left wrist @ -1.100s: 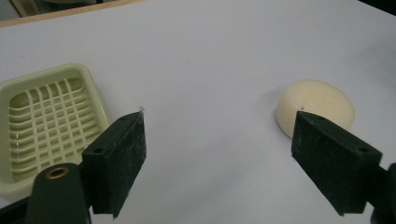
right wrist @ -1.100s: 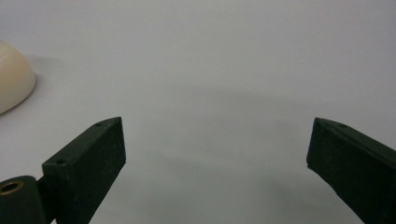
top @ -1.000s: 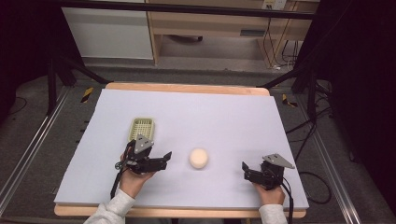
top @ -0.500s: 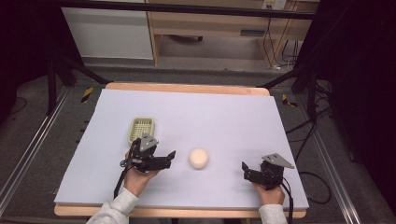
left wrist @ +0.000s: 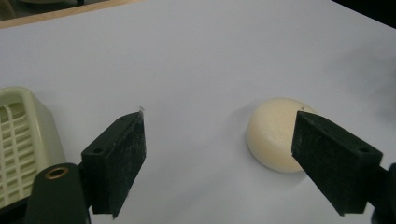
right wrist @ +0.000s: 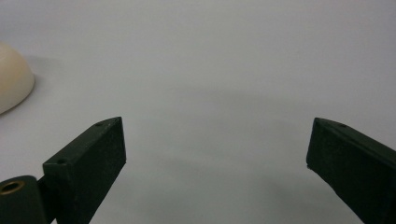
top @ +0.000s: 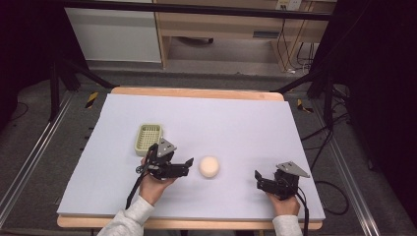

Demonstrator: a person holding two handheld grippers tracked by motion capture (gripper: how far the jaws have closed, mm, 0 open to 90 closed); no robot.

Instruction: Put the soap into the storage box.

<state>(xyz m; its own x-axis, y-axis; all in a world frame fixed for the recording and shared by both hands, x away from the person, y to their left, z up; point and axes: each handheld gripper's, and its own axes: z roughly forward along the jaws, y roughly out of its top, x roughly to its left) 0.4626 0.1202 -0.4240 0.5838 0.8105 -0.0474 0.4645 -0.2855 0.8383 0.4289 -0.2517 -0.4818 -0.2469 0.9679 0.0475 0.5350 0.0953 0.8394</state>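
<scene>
At the left of the tabletop (top: 236, 113) lies a pale green slotted tray (top: 148, 137), its long axis running near to far, open side up, so it looks ready to take something. Just near and right of it the left tool (top: 189, 162) is held low, pointing right, its jaws spread wide with nothing between them. In the left gripper view the soap (left wrist: 276, 134) sits ahead, partly behind the right-hand jaw, so I judge the tool is lined up to straddle it.

The soap (top: 210, 166) rests flat on the tabletop's near middle, between the two tools and apart from both. It is a round cream puck, so it has no real long axis and points nowhere; its domed top faces up.

At the near right the right tool (top: 257, 179) rests low, pointing left, jaws also wide and empty, probably waiting.
</scene>
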